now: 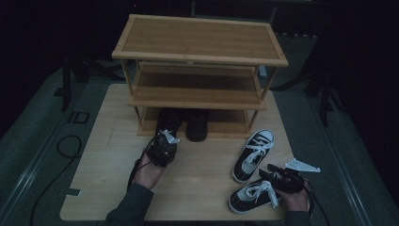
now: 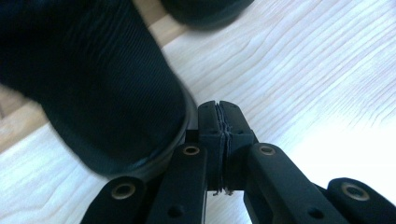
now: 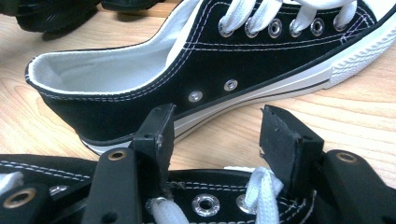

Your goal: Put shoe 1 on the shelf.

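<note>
Two black shoes stand on the bottom shelf of the wooden rack (image 1: 197, 52). My left gripper (image 1: 164, 136) is shut with nothing between its jaws, its tips right behind the heel of the left black shoe (image 1: 168, 120). In the left gripper view the shut jaws (image 2: 218, 112) sit just right of that heel (image 2: 102, 84); whether they touch it I cannot tell. My right gripper (image 1: 266, 172) stands open over the near black-and-white sneaker (image 1: 249, 195). In the right gripper view its pads (image 3: 159, 130) straddle the laces of that sneaker (image 3: 205, 203), and the second sneaker (image 3: 210, 60) lies just beyond.
The second black shoe (image 1: 196, 125) stands beside the first, its heel at the shelf's front edge. The other sneaker (image 1: 254, 155) lies right of the rack's front leg. The light wooden table (image 1: 202, 165) carries the rack. A cable (image 1: 68, 143) loops on the floor at left.
</note>
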### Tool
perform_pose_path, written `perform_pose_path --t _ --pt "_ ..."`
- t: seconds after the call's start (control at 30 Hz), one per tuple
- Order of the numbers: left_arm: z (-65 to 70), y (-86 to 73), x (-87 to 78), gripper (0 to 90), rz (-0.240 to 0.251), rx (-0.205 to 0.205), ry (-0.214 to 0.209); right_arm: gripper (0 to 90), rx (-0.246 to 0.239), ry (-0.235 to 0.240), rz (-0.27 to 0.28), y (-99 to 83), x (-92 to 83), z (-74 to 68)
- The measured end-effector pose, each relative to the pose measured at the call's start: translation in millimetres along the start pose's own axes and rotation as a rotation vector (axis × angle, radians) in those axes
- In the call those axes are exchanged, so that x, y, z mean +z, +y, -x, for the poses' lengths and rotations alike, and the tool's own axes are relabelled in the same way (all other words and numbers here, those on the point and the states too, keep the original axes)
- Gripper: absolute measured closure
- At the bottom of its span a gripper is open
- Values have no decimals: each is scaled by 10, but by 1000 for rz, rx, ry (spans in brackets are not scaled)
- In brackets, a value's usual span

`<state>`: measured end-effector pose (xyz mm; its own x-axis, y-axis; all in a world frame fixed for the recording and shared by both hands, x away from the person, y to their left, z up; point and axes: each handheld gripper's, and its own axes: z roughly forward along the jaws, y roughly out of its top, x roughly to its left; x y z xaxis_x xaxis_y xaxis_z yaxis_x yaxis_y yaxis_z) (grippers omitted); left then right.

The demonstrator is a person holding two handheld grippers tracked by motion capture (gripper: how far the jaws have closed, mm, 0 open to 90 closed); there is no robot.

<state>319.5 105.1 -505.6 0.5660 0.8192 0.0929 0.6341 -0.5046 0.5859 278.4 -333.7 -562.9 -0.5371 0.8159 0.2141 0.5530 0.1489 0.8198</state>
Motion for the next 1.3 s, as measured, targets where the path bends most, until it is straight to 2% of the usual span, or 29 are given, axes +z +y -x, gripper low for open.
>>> perform_pose_path --t 0.2,0.27,0.37,0.63,0.73,0.87,1.1,1.3 --pt "-101 -128 10 888 -17 -32 25 447 -1 0 0 0 0 0" --pt "-138 -152 8 892 -18 -42 15 447 0 0 0 0 0 1" --pt "-171 -157 -7 896 -26 -35 41 447 0 1 -1 0 0 2" --pt "-251 -91 -11 896 -12 -35 50 447 0 0 0 0 0 1" --pt "-229 -79 -17 884 -10 -26 52 447 0 1 0 0 0 2" --pt "-192 -166 22 884 -32 -22 45 447 1 2 1 -1 0 3" --pt "-303 -384 91 884 -82 -64 70 447 0 0 1 -1 0 1" --pt "-397 -423 206 883 -101 -104 78 447 -1 -1 1 -1 1 -1"
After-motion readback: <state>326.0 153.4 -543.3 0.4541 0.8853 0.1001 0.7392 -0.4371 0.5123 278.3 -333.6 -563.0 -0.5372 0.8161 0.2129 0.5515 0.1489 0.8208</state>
